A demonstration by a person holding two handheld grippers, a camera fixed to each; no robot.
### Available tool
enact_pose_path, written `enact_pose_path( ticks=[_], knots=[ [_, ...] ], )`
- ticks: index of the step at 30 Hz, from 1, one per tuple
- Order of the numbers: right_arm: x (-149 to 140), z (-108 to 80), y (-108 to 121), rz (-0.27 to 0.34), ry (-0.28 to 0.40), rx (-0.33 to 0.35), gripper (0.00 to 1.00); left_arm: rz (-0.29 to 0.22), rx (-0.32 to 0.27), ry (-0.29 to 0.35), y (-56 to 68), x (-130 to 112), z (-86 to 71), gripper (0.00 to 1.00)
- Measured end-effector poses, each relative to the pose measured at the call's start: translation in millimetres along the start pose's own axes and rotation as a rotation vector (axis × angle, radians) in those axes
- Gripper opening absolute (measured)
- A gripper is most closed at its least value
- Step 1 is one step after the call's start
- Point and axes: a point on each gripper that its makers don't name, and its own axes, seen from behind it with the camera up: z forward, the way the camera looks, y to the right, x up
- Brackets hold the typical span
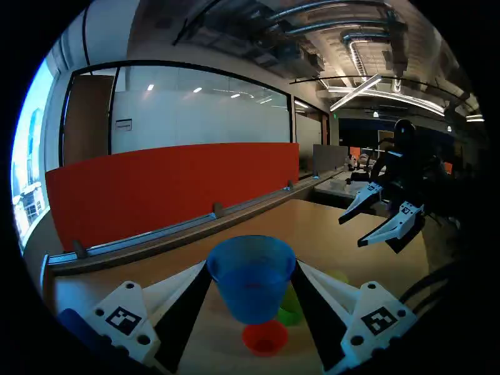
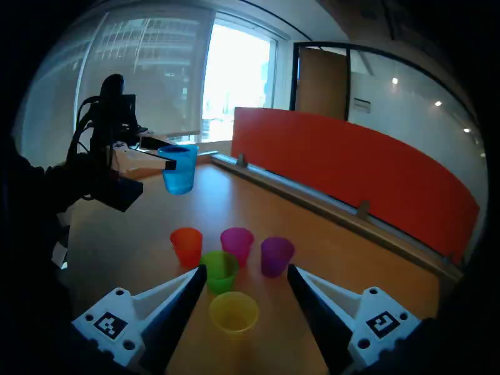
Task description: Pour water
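My left gripper is shut on a translucent blue cup, held upright in the air above the wooden table. The cup's lower part looks darker, as if it holds liquid. Below it stand an orange cup and a green cup. In the right gripper view the same blue cup hangs over the far left of the table. My right gripper is open above a group of cups: orange, green, magenta, purple and yellow.
An orange partition with a metal rail runs along the table's far edge. The right gripper shows open in the air at the right of the left gripper view. Bright windows lie beyond the table.
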Motion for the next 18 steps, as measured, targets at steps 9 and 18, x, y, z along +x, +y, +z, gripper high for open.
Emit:
enact_pose_path(
  ticks=[9, 18],
  knots=[
    [-4, 20.0, -6, 0.007, -0.013, 0.033, 1.0, 0.001, -0.001, 0.024, 1.9, 5, -7.5, 0.86],
    [-11, 40.3, -11, 0.01, -0.036, 0.064, 1.0, 0.026, 0.019, 0.028, 0.3, 3, -14.8, 0.86]
  ],
)
